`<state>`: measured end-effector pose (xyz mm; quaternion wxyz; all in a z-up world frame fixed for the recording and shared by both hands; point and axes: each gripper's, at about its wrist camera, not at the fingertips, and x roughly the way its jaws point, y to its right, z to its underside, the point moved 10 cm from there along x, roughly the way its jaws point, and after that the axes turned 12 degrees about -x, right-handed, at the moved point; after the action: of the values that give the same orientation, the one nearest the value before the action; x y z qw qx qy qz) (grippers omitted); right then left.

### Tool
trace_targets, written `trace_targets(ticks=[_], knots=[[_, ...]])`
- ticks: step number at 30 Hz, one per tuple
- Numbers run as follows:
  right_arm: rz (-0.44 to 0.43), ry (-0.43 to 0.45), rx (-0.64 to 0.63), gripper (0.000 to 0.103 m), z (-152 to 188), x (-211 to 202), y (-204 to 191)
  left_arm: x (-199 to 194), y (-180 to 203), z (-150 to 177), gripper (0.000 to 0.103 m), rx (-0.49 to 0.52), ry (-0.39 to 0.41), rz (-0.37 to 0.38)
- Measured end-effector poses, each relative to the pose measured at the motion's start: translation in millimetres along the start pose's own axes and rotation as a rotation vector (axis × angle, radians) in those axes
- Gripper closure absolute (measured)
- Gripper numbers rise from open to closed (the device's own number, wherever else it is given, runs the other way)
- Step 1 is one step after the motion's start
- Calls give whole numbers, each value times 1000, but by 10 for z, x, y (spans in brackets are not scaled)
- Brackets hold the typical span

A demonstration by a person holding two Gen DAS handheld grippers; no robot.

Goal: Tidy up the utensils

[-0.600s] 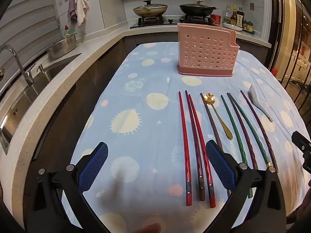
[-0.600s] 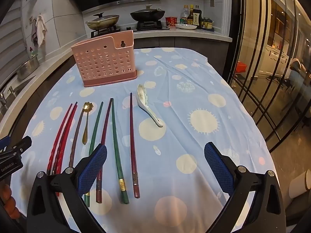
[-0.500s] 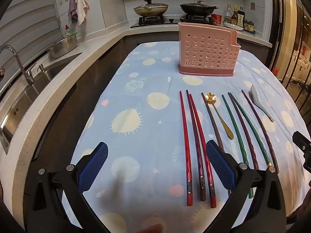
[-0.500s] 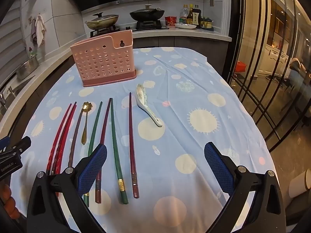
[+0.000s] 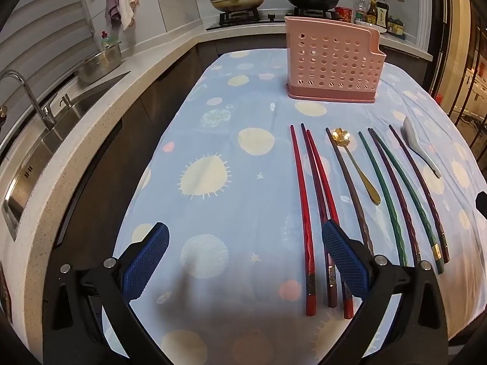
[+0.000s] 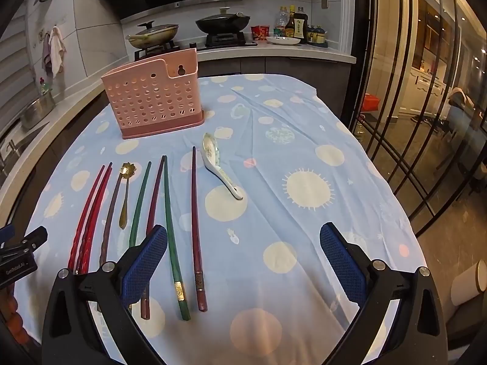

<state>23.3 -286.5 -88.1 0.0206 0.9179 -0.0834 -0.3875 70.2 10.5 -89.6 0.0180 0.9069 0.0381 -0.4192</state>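
Observation:
A pink perforated utensil holder (image 5: 334,60) (image 6: 152,100) stands upright at the far end of the table. Several chopsticks lie side by side on the cloth: red ones (image 5: 301,200) (image 6: 88,213), a brown one (image 5: 350,188), green ones (image 5: 383,194) (image 6: 170,219) and dark purple ones (image 6: 194,213). A gold flower spoon (image 5: 356,164) (image 6: 124,194) lies among them. A white ceramic spoon (image 5: 420,149) (image 6: 219,170) lies to their right. My left gripper (image 5: 243,261) is open above the cloth, left of the red chopsticks. My right gripper (image 6: 243,261) is open above the cloth, right of the chopsticks.
The table carries a light blue cloth (image 5: 231,152) with sun and planet prints. A counter with a sink (image 5: 39,152) runs along the left. A stove with pans (image 5: 274,0) is behind. Glass doors (image 6: 426,91) stand at the right.
Both views have shifted slightly; the grippers stay open and nothing on the table has moved.

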Motion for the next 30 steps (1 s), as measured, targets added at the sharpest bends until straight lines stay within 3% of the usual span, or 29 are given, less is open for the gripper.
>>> trace_targets(ticks=[30], knots=[[-2, -11, -2, 7, 5, 32, -19, -21, 55, -36, 7, 24, 4, 2]])
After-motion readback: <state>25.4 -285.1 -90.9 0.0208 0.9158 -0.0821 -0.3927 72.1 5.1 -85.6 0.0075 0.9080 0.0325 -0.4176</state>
